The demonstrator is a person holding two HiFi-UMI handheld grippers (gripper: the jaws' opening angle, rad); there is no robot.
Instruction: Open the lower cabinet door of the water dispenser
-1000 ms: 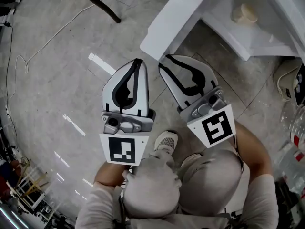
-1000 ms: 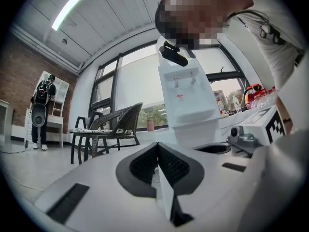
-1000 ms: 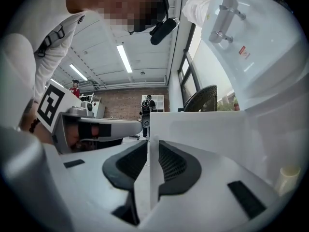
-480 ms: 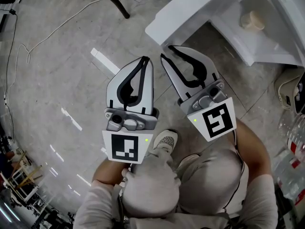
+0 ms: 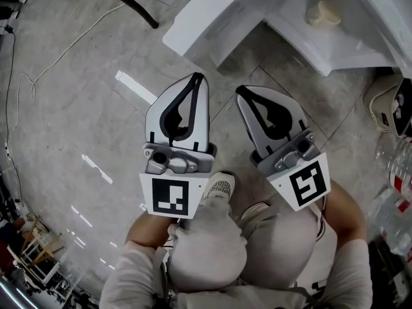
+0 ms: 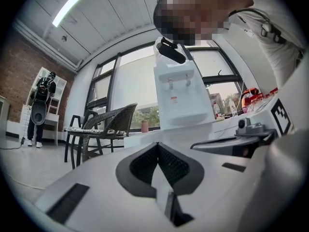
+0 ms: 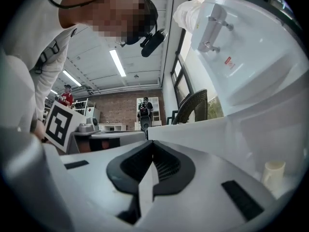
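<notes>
Right gripper (image 5: 244,95): jaws have just been closing and now meet, nothing between them; held level, low over the floor (image 5: 77,121).
Left gripper (image 5: 196,81): jaws together, empty, just beside the right.
Lower cabinet door (image 5: 212,18): white, swung open, ahead of both grippers and apart from them.
Cabinet interior: one pale cup (image 5: 322,13).
Water dispenser (image 6: 178,93): white, upright.
</notes>
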